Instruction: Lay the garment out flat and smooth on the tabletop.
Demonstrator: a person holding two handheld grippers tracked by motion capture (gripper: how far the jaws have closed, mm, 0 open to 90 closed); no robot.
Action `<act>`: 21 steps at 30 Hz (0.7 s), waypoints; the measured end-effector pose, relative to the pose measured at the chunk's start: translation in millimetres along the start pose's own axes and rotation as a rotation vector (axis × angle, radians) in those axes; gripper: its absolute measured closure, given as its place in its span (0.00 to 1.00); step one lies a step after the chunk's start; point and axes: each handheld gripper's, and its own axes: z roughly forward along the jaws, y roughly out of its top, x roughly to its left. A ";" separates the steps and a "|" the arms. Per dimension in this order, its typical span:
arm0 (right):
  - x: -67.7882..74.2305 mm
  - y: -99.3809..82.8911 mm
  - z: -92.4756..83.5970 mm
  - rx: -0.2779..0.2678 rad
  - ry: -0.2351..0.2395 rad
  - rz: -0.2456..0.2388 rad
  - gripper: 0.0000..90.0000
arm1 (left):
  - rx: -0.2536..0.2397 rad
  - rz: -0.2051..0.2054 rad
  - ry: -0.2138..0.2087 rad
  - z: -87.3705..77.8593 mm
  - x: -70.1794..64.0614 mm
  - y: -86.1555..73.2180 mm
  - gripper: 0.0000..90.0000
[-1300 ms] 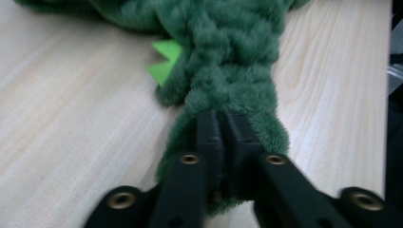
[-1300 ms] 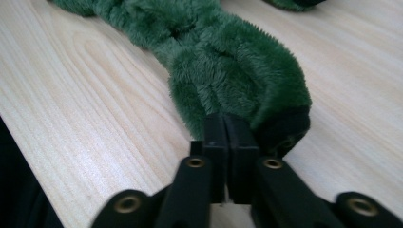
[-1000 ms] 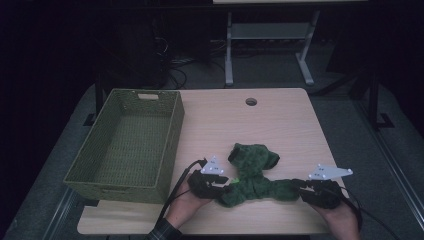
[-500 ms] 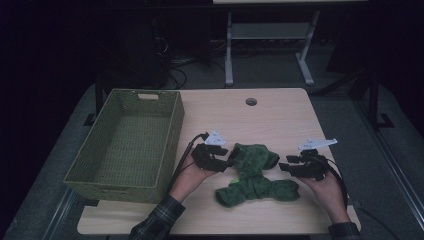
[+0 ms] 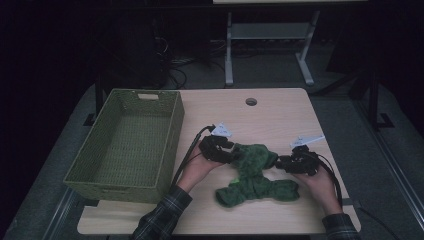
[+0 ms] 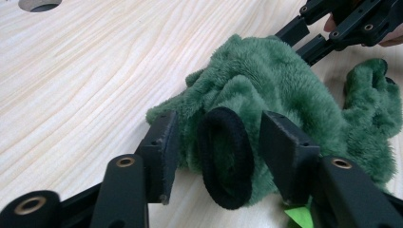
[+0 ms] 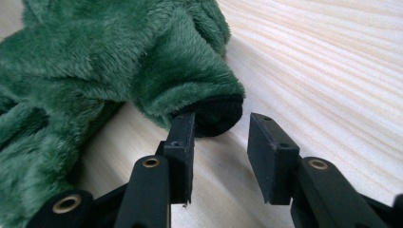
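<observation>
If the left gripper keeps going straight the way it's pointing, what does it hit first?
Most likely the black cuff of the green fuzzy garment, which sits between the left gripper's open jaws, right ahead.

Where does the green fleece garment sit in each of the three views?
High view: green fleece garment lies low and centre on the table, between both grippers.
Left gripper view: centre to right, its black cuff between the jaws.
Right gripper view: upper left.
Shared landmark: the black cuffs.
</observation>
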 end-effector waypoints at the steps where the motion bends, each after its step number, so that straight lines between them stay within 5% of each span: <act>1: -0.8 0.1 1.3 -0.001 0.004 0.001 0.69 | -0.001 -0.003 -0.003 2.2 1.0 0.0 0.55; 8: -8.7 0.3 11.2 0.002 -0.005 0.022 0.71 | -0.007 -0.024 -0.026 4.7 5.9 -0.9 0.61; 9: -10.2 0.6 12.2 -0.006 0.011 0.022 0.83 | -0.005 -0.025 -0.037 5.1 6.6 -0.5 0.64; 11: -10.2 0.9 12.3 -0.015 0.015 0.019 0.88 | 0.001 -0.023 -0.043 6.8 6.5 0.0 0.68; 15: -9.2 1.2 7.0 -0.030 0.030 0.009 0.97 | 0.016 -0.015 -0.051 8.7 7.1 -0.4 0.89; 21: -6.6 6.4 -14.1 -0.081 -0.011 -0.017 0.98 | -0.009 0.003 -0.021 -9.4 4.0 2.0 0.92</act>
